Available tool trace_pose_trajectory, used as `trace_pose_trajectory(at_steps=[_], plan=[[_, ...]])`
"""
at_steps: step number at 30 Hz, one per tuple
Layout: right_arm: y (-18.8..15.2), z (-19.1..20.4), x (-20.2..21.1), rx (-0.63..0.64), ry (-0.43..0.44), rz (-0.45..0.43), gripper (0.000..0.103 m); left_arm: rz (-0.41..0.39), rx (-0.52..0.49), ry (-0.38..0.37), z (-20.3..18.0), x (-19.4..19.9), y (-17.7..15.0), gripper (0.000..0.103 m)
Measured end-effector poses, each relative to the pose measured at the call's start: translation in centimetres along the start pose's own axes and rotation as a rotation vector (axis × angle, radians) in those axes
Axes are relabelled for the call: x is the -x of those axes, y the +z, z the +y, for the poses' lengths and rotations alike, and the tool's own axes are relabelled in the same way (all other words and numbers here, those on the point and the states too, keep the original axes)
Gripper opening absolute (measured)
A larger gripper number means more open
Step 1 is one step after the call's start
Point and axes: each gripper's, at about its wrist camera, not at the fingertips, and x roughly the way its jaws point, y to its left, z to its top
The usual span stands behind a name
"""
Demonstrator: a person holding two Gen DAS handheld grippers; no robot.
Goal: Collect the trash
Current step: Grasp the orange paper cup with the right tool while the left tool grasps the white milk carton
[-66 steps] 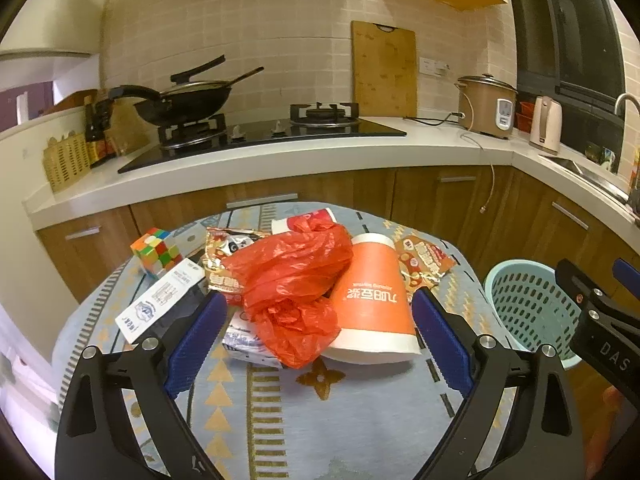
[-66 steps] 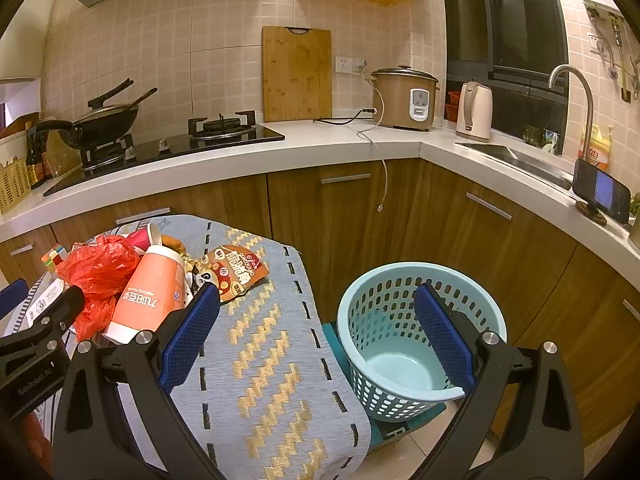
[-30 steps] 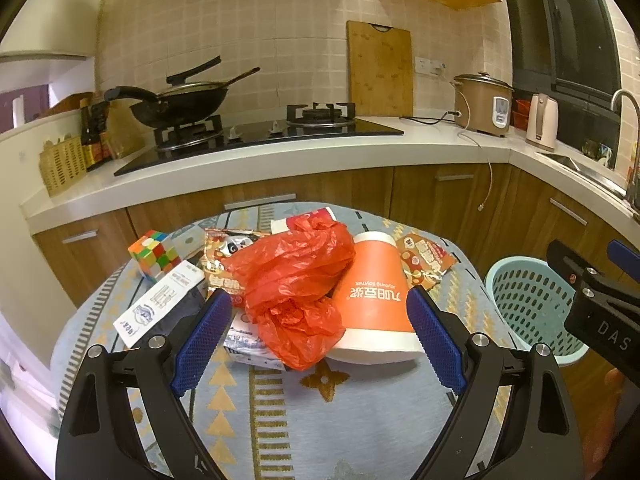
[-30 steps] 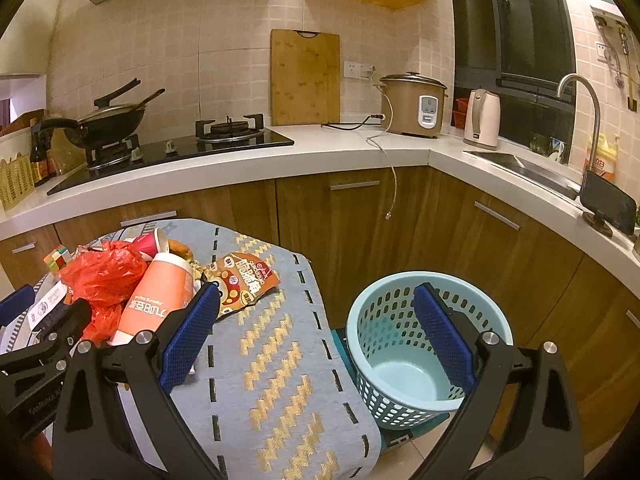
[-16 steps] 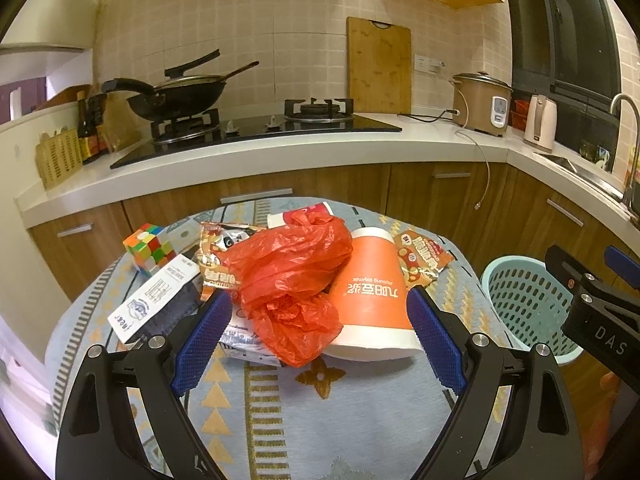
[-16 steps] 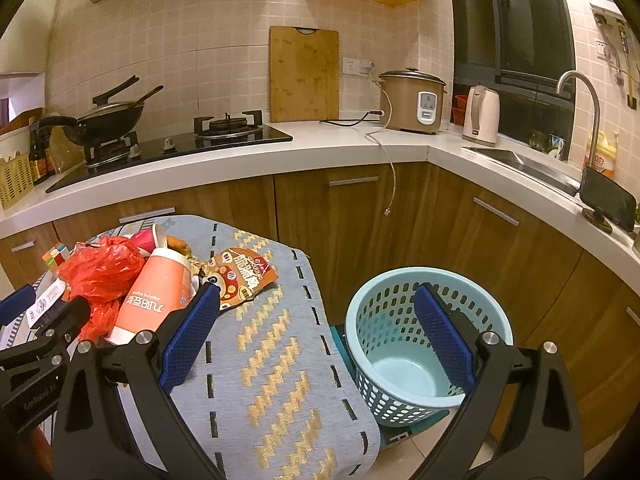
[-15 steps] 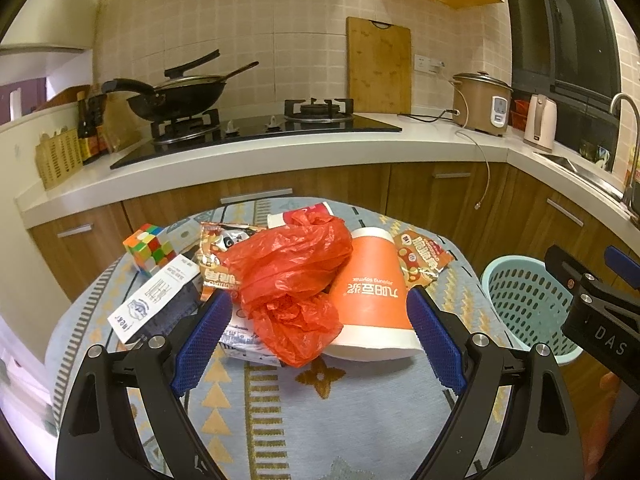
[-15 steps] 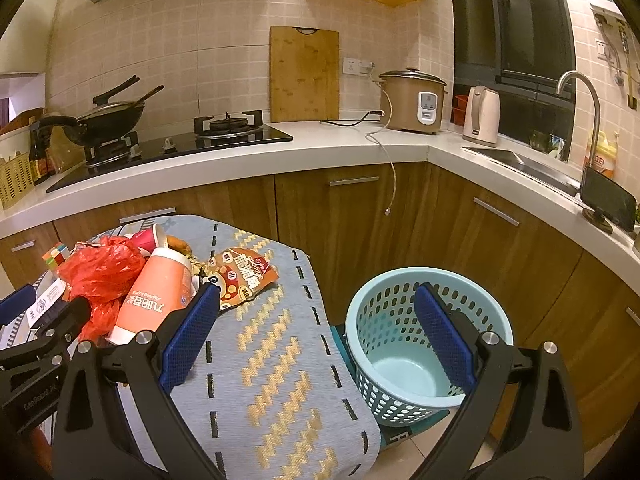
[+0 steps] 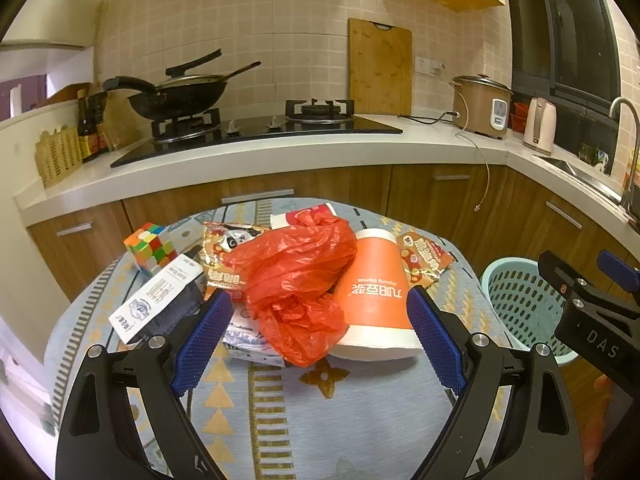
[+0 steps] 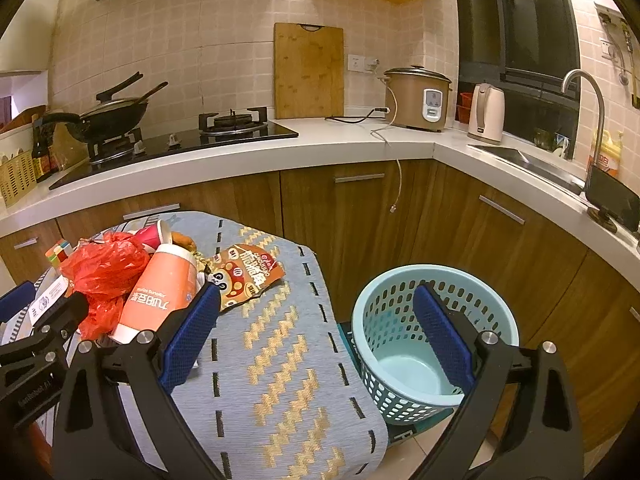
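Observation:
A pile of trash lies on the cloth-covered table (image 9: 360, 420): a crumpled red plastic bag (image 9: 296, 280), an orange paper cup (image 9: 374, 304) on its side, snack wrappers (image 9: 426, 258), a white box (image 9: 158, 300) and a red cup (image 10: 154, 234). My left gripper (image 9: 318, 340) is open, just short of the bag and cup. My right gripper (image 10: 316, 334) is open and empty above the table's right edge, next to the light-blue basket (image 10: 434, 340) on the floor. The pile also shows in the right wrist view (image 10: 106, 272).
A Rubik's cube (image 9: 150, 246) sits at the table's far left. Wooden cabinets and a white counter (image 9: 280, 152) with stove, wok (image 9: 180, 94), cutting board, rice cooker (image 10: 418, 98) and kettle curve behind. A sink (image 10: 520, 158) is at the right.
Both grippers have drifted only slightly; the views shift a little. The trash pile and basket have not moved.

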Motion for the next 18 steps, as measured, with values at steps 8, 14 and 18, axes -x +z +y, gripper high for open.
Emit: trace_pose_trajectory(at_steps=[8, 14, 18], plan=[[0.2, 1.5, 0.0, 0.031, 0.024, 0.003, 0.065, -0.011, 0.029, 0.025, 3.0, 1.0, -0.1, 0.087], [0.8, 3.7, -0.8, 0.081, 0.063, 0.017, 0.046, 0.01, 0.133, 0.097, 10.7, 0.9, 0.3, 0.087], [1.2, 5.1, -1.3, 0.088, 0.11, 0.029, 0.046, 0.078, 0.165, 0.089, 15.2, -0.5, 0.1, 0.087]])
